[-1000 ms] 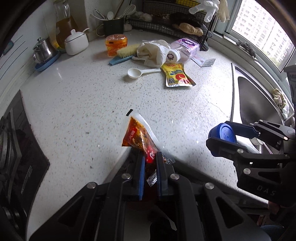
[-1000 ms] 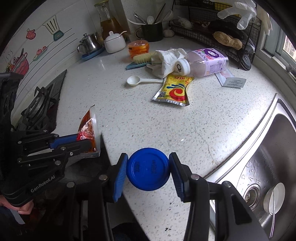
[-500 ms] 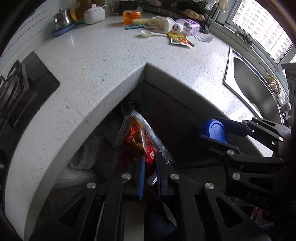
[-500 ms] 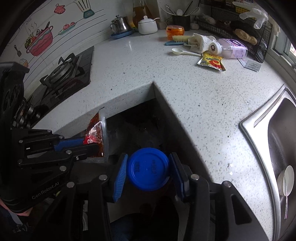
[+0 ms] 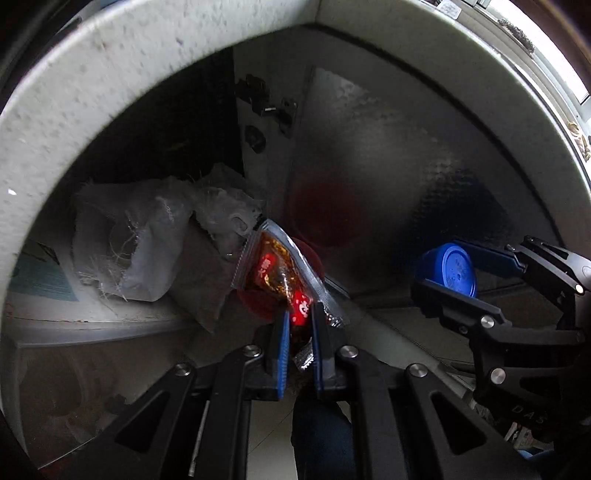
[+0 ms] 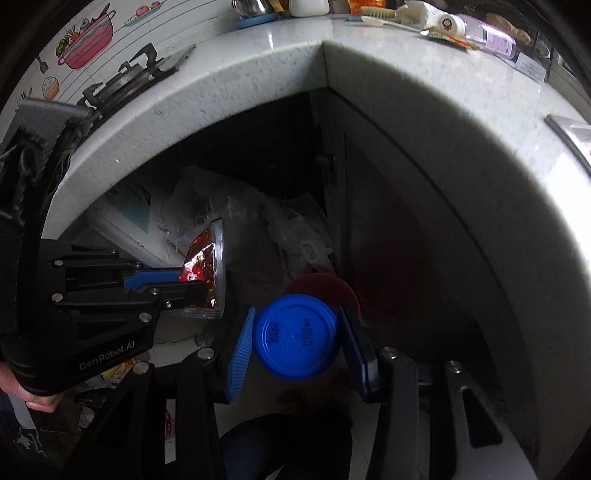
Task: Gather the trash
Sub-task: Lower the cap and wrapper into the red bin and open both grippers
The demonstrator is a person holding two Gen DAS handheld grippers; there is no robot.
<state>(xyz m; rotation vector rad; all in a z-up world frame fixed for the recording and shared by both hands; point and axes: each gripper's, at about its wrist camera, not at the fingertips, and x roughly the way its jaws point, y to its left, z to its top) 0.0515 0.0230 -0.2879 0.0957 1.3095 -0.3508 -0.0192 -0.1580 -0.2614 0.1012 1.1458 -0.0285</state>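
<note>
I'm holding a red snack wrapper (image 5: 280, 273) pinched in the left gripper (image 5: 298, 332) and a blue cap (image 6: 295, 338) clamped in the right gripper (image 6: 295, 350), both below the counter edge (image 6: 258, 66). I'm centring each over the red bin (image 6: 325, 288) (barely visible) before releasing.

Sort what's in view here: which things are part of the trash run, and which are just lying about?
Part of the job:
- sauce packet, in the left gripper
- blue cap, in the right gripper
- red bin below

Lying about:
- woven sack
- bottle, brush and kettle on the counter
</note>
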